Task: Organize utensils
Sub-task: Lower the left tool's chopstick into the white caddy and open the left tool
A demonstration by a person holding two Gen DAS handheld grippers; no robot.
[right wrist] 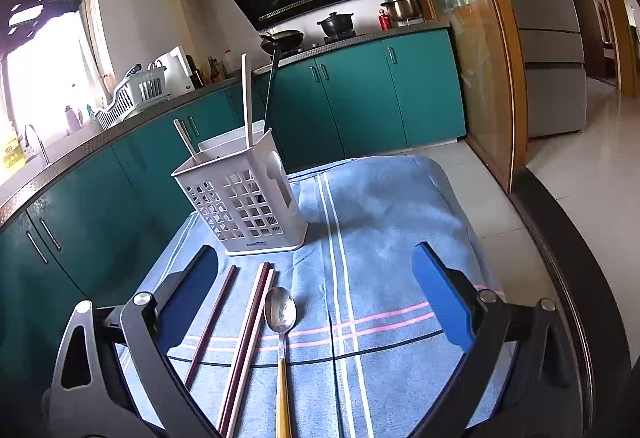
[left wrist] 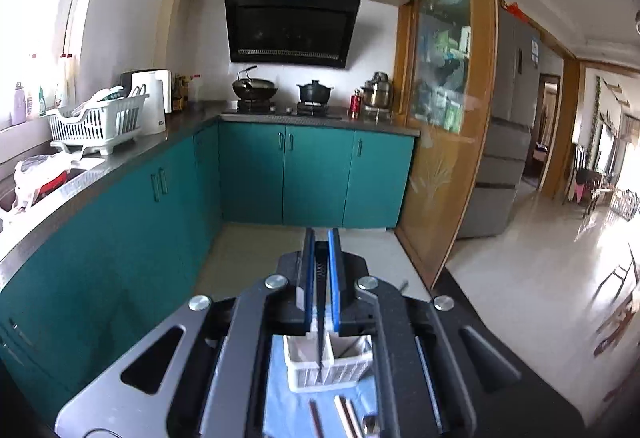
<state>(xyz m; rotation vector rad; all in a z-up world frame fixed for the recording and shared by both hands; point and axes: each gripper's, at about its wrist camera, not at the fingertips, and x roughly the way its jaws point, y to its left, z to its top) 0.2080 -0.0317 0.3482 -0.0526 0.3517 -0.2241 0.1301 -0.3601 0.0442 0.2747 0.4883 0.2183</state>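
Observation:
A white slotted utensil caddy stands on a blue striped cloth. Two white chopsticks and a dark stick stand in it. On the cloth in front lie a single dark red chopstick, a pair of them and a steel spoon with a gold handle. My right gripper hangs wide open just above these, holding nothing. My left gripper is high above the caddy, shut on a thin dark chopstick that hangs down toward it.
A teal L-shaped kitchen counter runs along the left and back, with a white dish rack, a wok and a black pot on the stove. A glass sliding door stands on the right. The table's dark edge borders the cloth.

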